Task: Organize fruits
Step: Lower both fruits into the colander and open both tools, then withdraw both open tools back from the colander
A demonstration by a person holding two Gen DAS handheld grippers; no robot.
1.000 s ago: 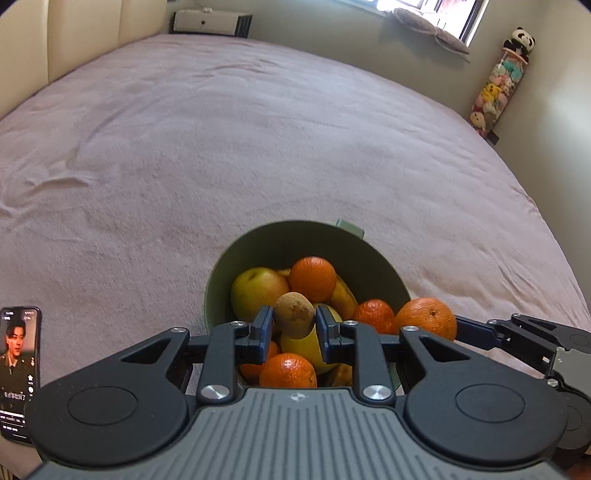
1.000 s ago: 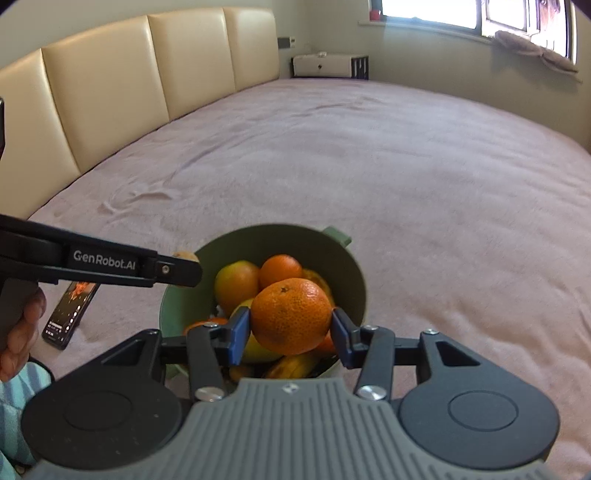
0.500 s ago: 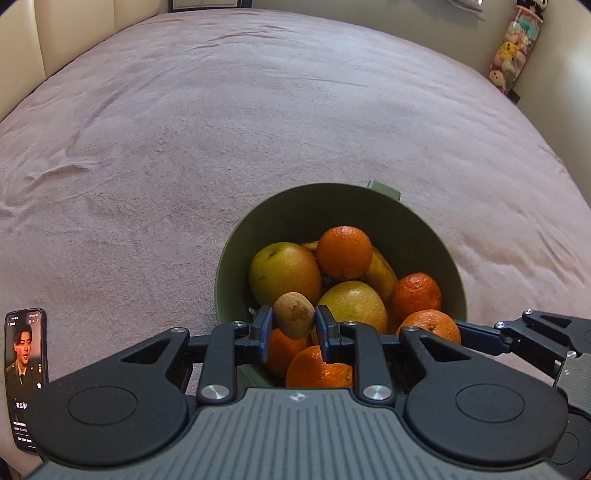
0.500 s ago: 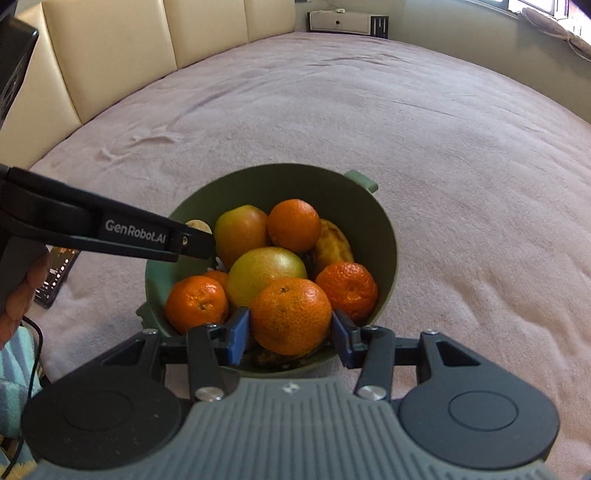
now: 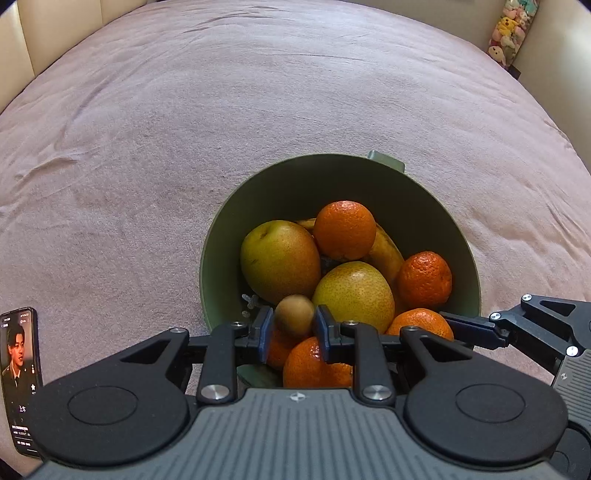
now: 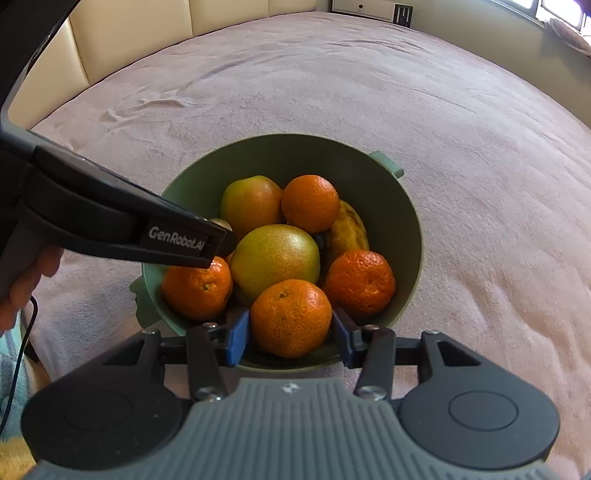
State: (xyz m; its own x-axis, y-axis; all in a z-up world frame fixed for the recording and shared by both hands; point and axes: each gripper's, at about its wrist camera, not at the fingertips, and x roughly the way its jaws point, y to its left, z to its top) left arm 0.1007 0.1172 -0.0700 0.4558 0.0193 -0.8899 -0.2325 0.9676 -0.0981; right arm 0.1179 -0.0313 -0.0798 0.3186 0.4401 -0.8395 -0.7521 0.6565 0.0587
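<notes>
A green bowl [image 5: 295, 192] [image 6: 402, 229] sits on the pink bedspread and holds two yellow-green pears [image 5: 279, 260], a banana [image 5: 386, 254] and several mandarins [image 5: 343, 229]. My left gripper [image 5: 293, 325] is shut on a small brown kiwi [image 5: 294, 315] over the bowl's near side. My right gripper [image 6: 290, 332] is shut on a mandarin [image 6: 290, 317] over the bowl's near rim. In the right wrist view the left gripper's black arm [image 6: 110, 229] reaches over the bowl's left side. In the left wrist view the right gripper's linkage [image 5: 517, 328] shows at the right.
A phone [image 5: 20, 376] with a lit screen lies on the bedspread left of the bowl. A cream padded headboard [image 6: 129, 40] runs along the left. Plush toys [image 5: 511, 27] hang at the far right wall. A hand [image 6: 26, 280] holds the left gripper's handle.
Both grippers have moved forward and tilted down over the bowl, still holding the kiwi and the mandarin. The bowl's fruit now shows fully from above.
</notes>
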